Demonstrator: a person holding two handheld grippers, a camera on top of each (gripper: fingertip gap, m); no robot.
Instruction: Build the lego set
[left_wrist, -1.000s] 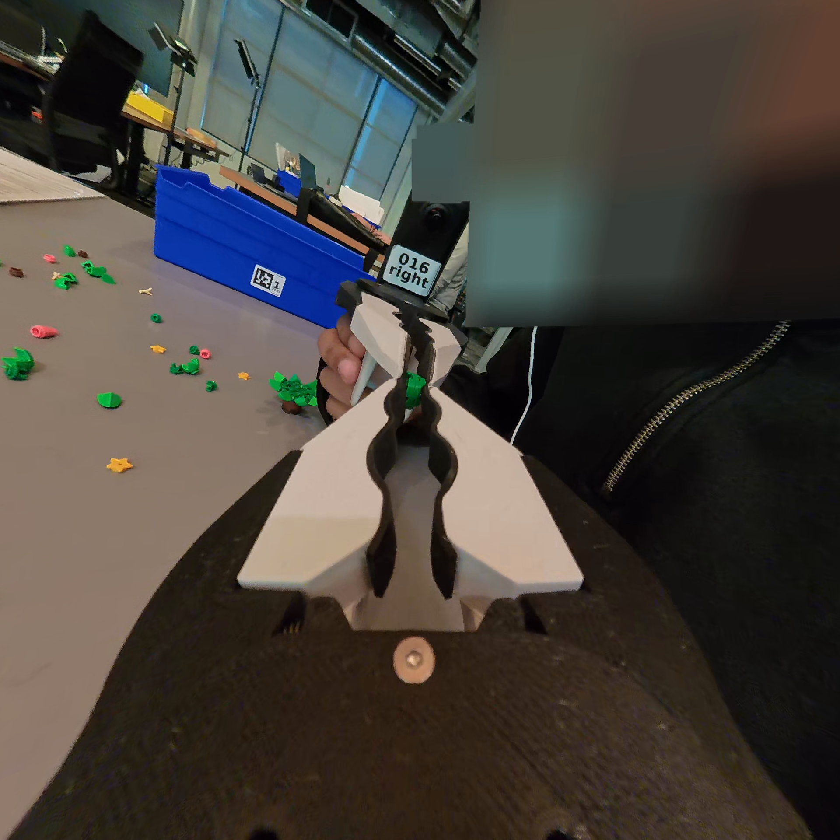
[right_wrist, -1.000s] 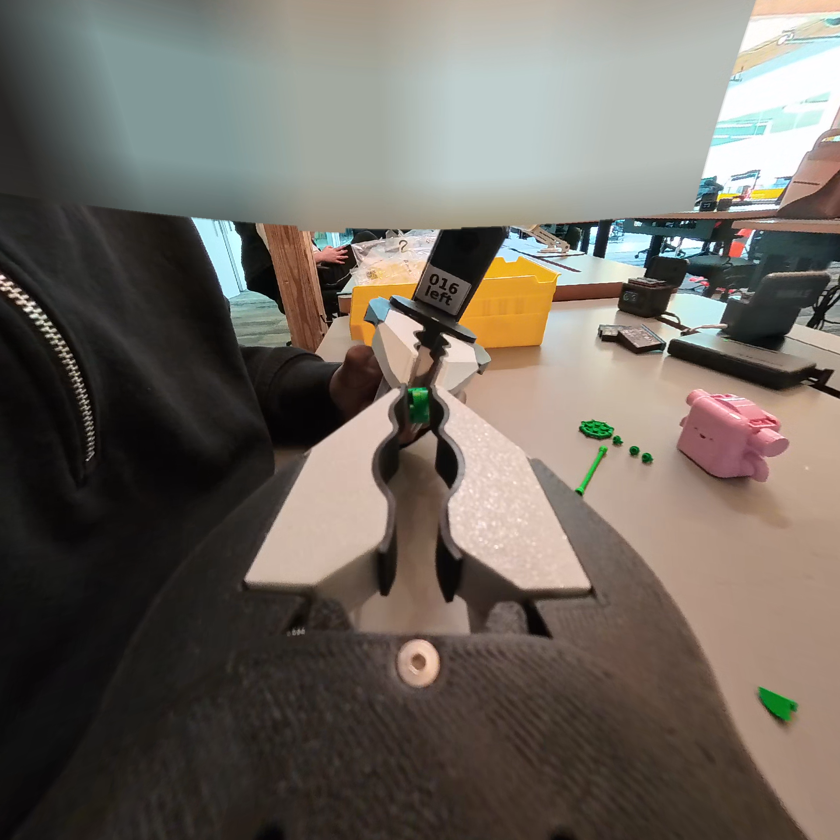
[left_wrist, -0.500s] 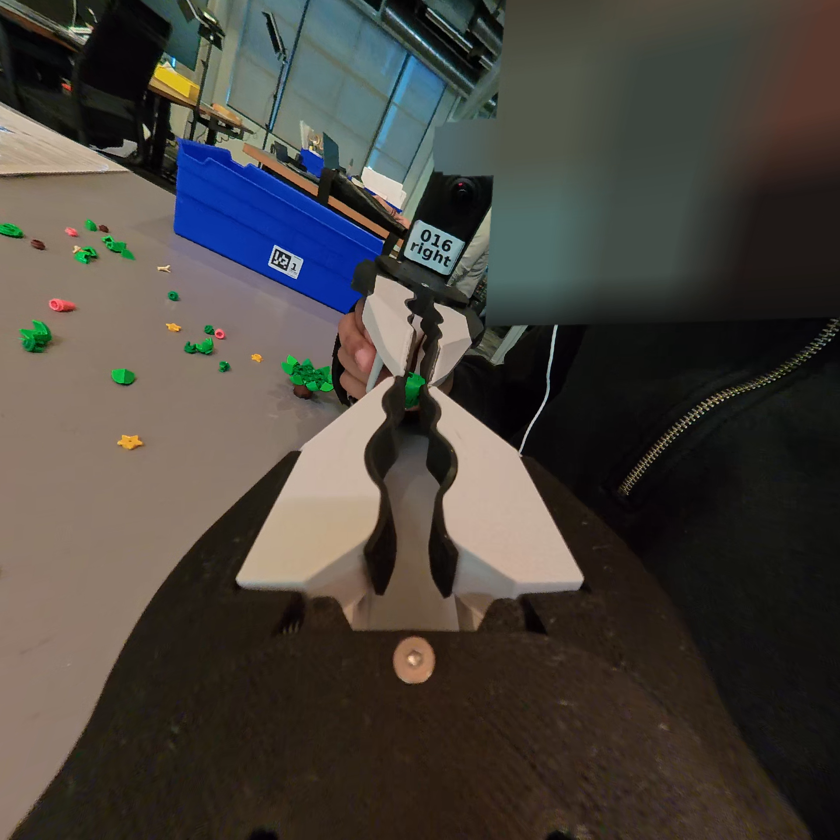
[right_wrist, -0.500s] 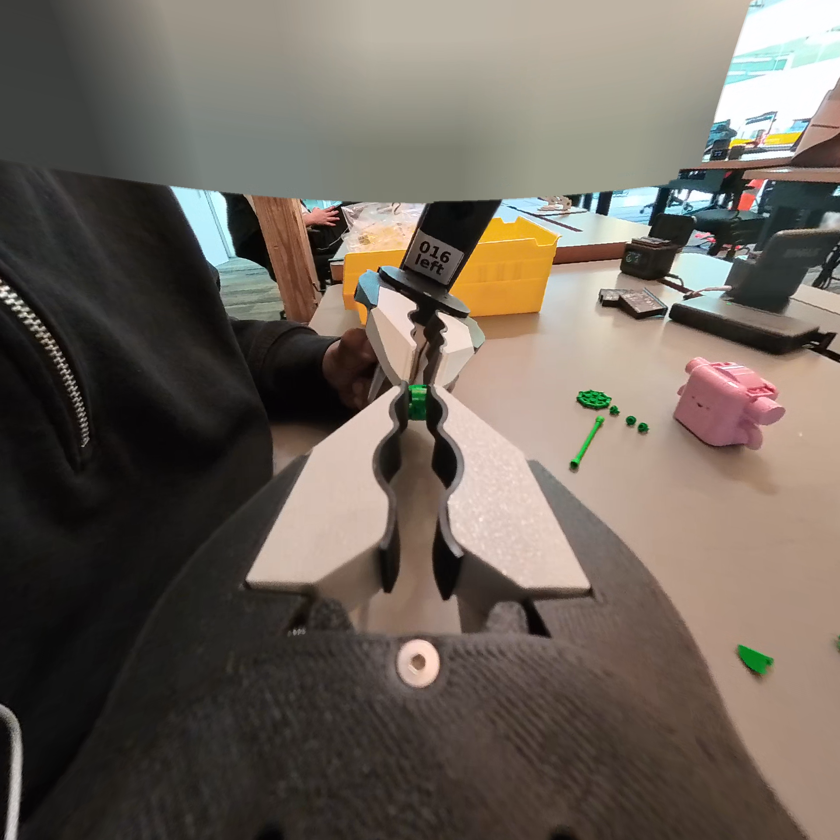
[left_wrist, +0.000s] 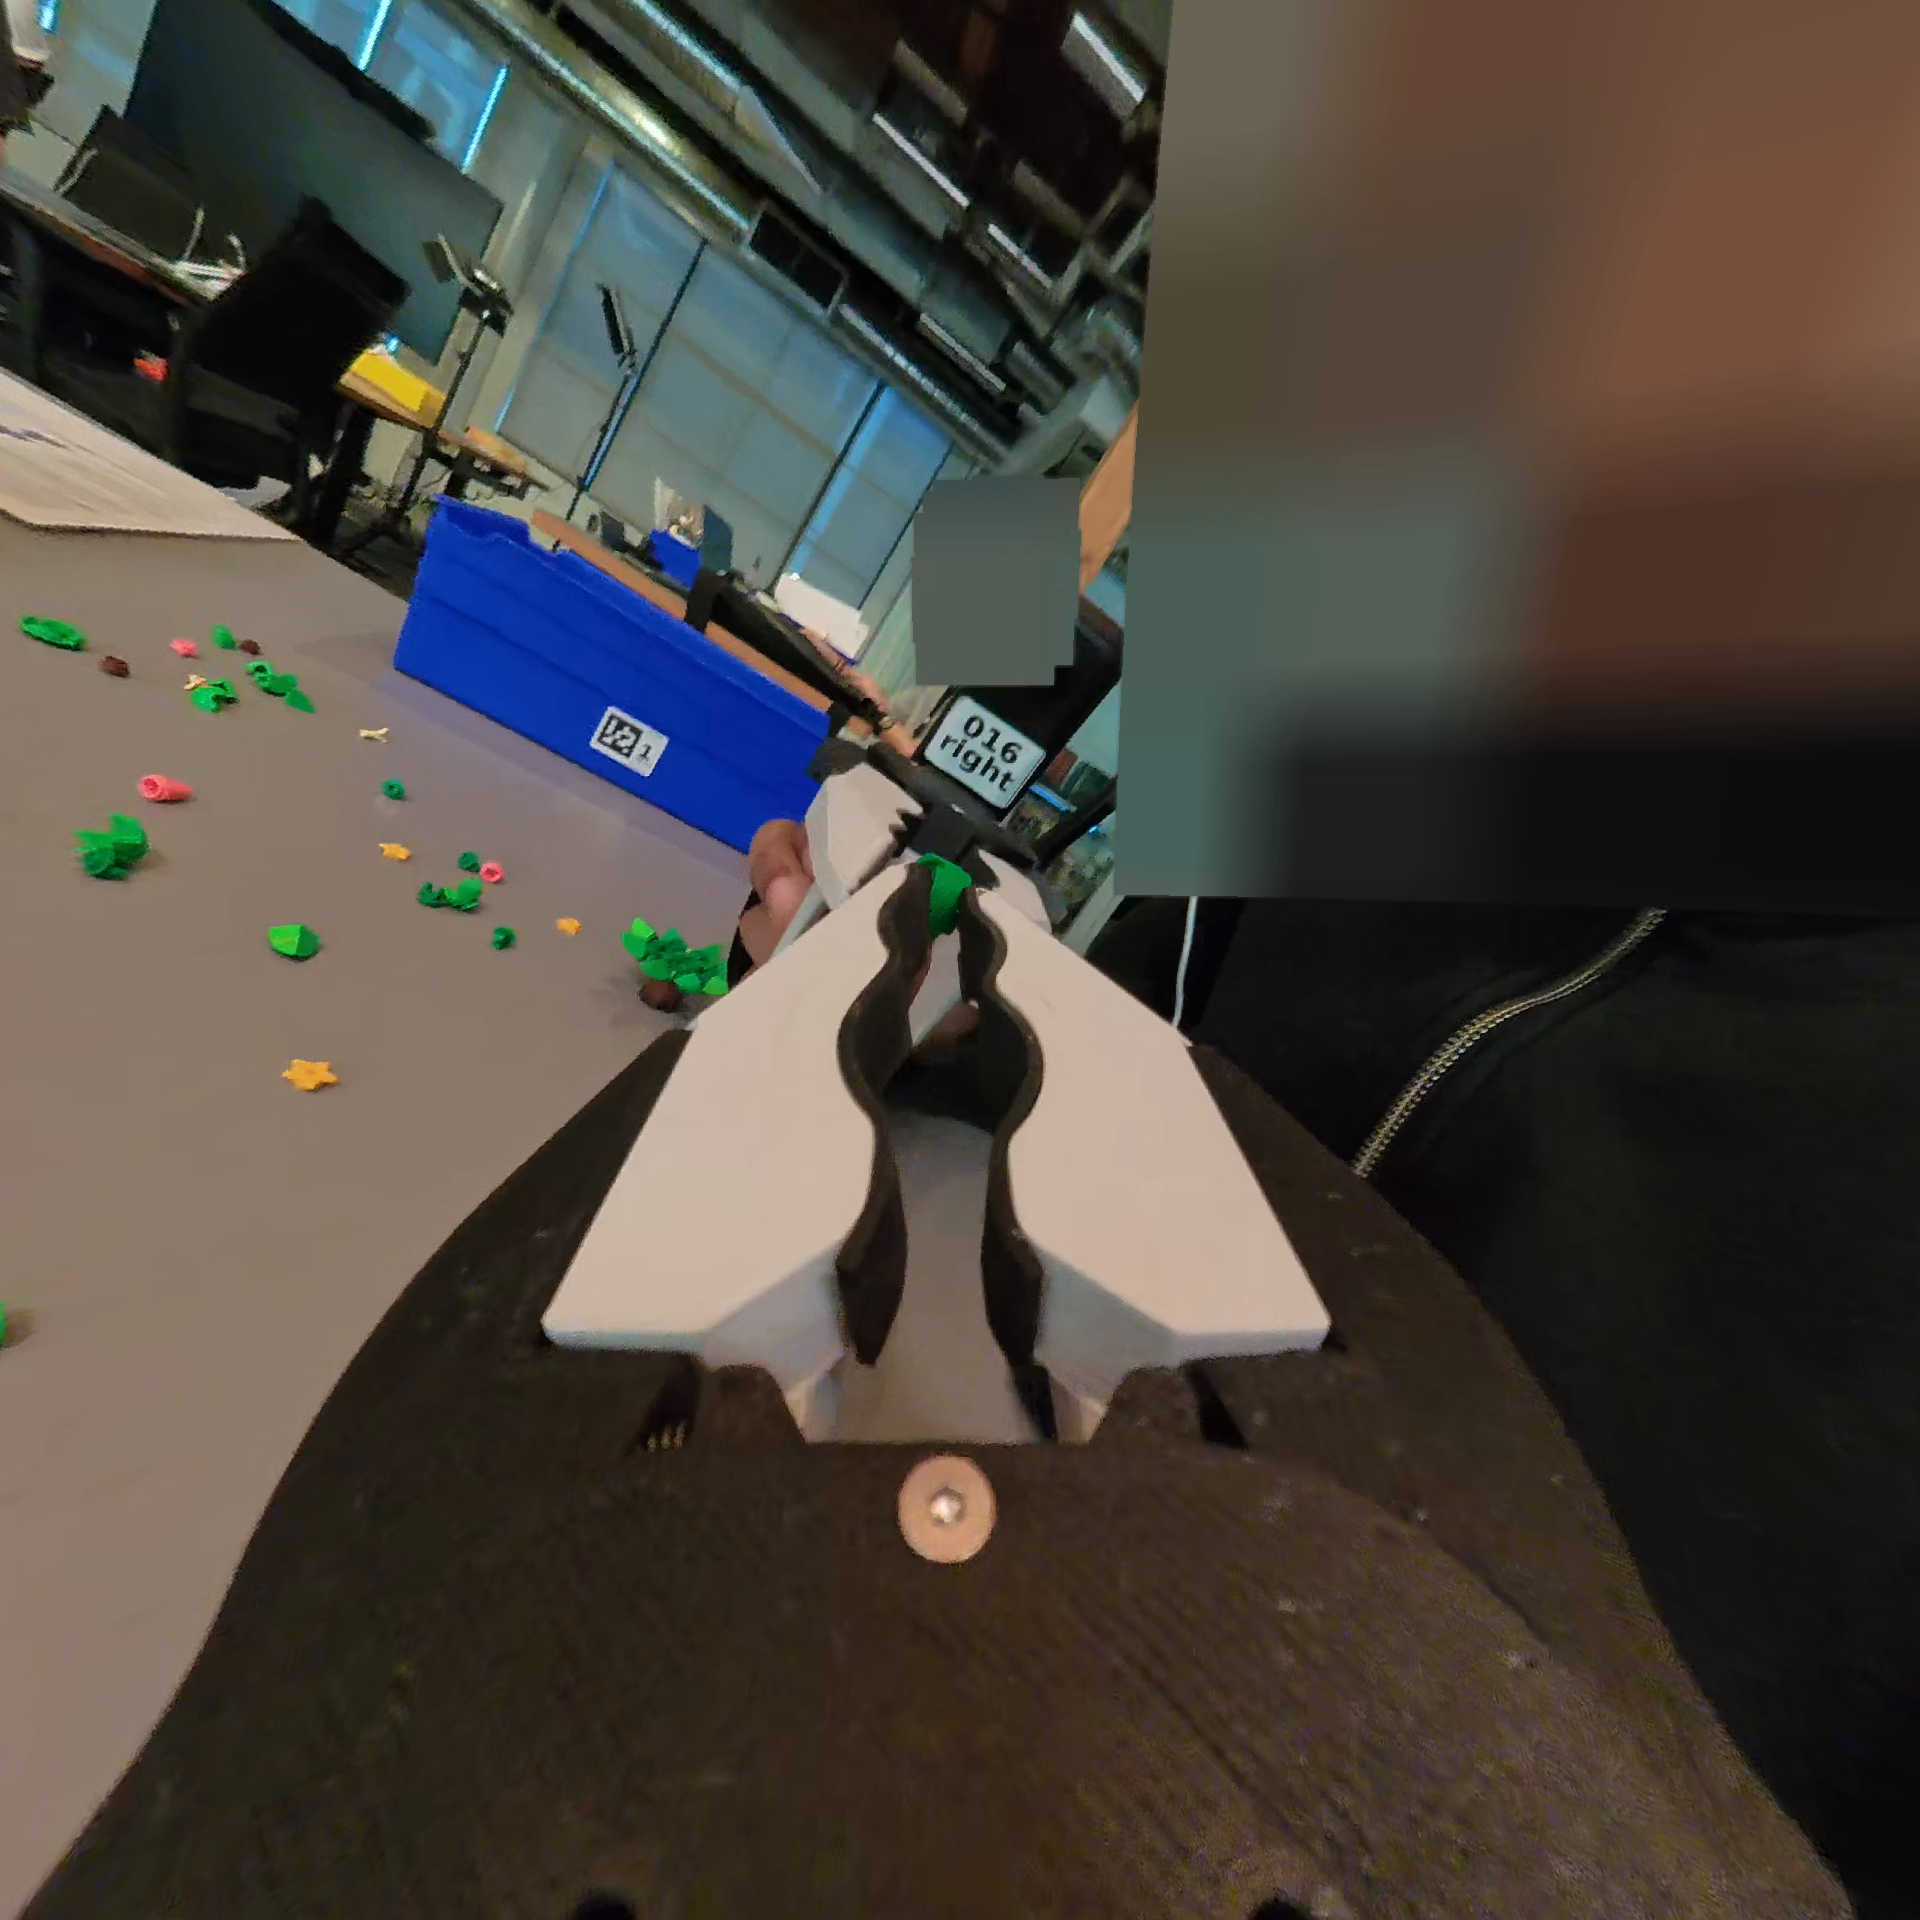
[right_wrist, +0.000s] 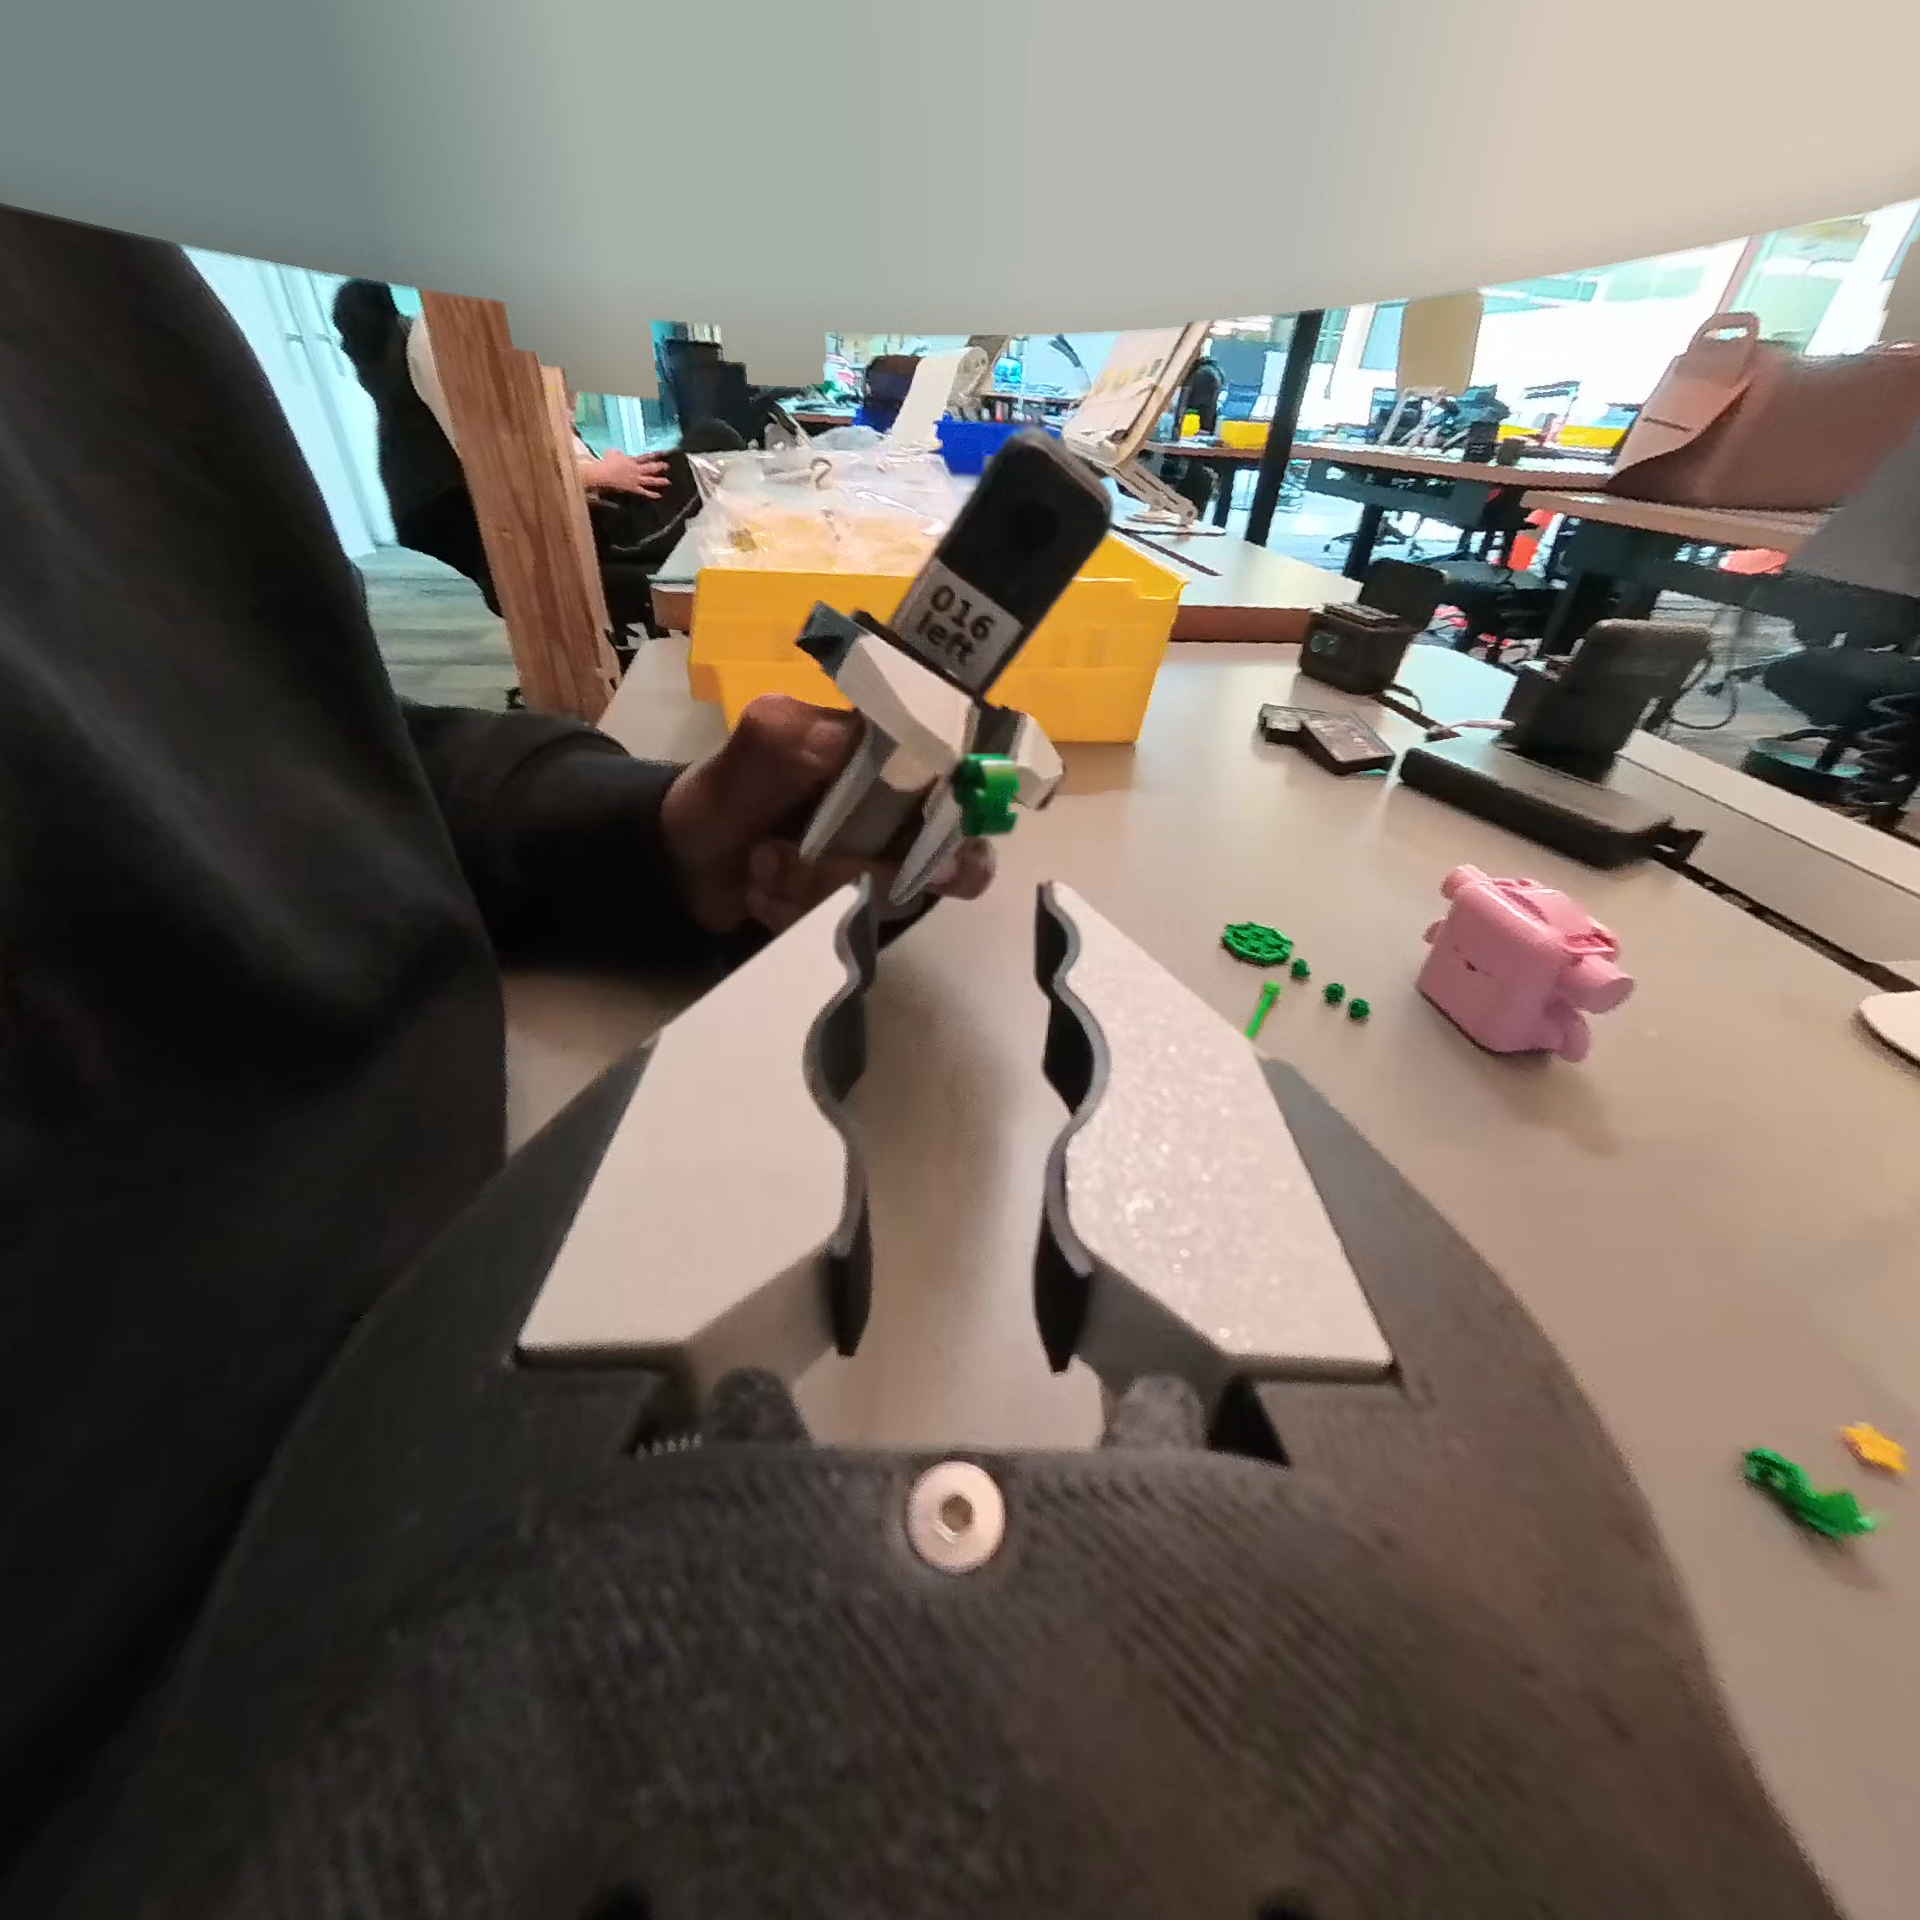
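My left gripper (left_wrist: 940, 885) is shut on a small green lego piece (left_wrist: 943, 902), pinched at its fingertips and held above the grey table (left_wrist: 208, 1195). In the right wrist view the same piece (right_wrist: 982, 795) sticks out of the left gripper (right_wrist: 961, 831), which a hand holds tilted. My right gripper (right_wrist: 951, 904) is open and empty, with its jaws wide apart. It is just below and short of the green piece and does not touch it.
A blue bin (left_wrist: 582, 665) stands at the back of the table, with several loose green, pink and yellow pieces (left_wrist: 294, 940) and a green cluster (left_wrist: 675, 961) before it. A yellow bin (right_wrist: 1081, 665), a pink lego build (right_wrist: 1517, 977), a green disc (right_wrist: 1257, 940) and black devices (right_wrist: 1527, 800) are on the right. Only a small space, under 4 cm, lies between the two pairs of fingers.
Both grippers met at the green piece. My right gripper has now opened, let go and drawn back. My left gripper keeps the piece and has tilted.
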